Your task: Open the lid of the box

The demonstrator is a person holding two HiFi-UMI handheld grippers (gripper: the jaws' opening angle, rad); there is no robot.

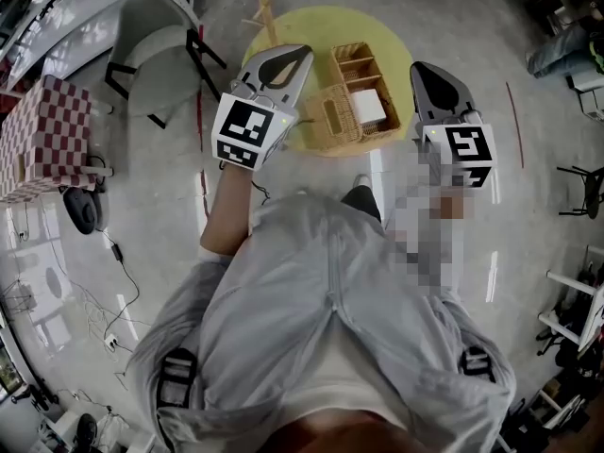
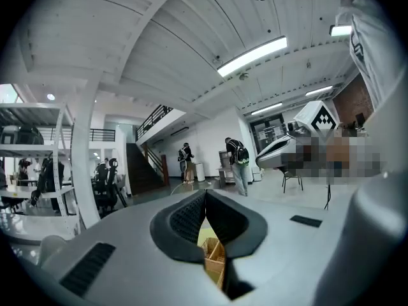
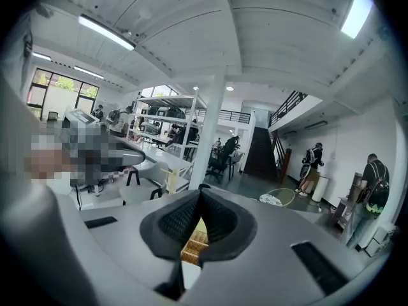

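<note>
Left gripper (image 1: 297, 59) closed and empty, right gripper (image 1: 425, 74) closed and empty, box (image 1: 357, 97) between them at top centre, on yellow table (image 1: 311, 26)

Round yellow table (image 1: 319, 22): beyond and between left tongs (image 1: 300, 53) and right tongs (image 1: 422, 67).
Wooden rack (image 1: 265, 12), perhaps a small stand: at the table's far-left rim, just beyond left tongs.
Grey chair (image 1: 151, 50): left of left tongs.
Checked cube (image 1: 42, 135): further left.
Floor cables (image 1: 118, 262): near-left.
Stairs (image 2: 141, 169), person with backpack (image 2: 238, 164): far ahead of left tongs.
</note>
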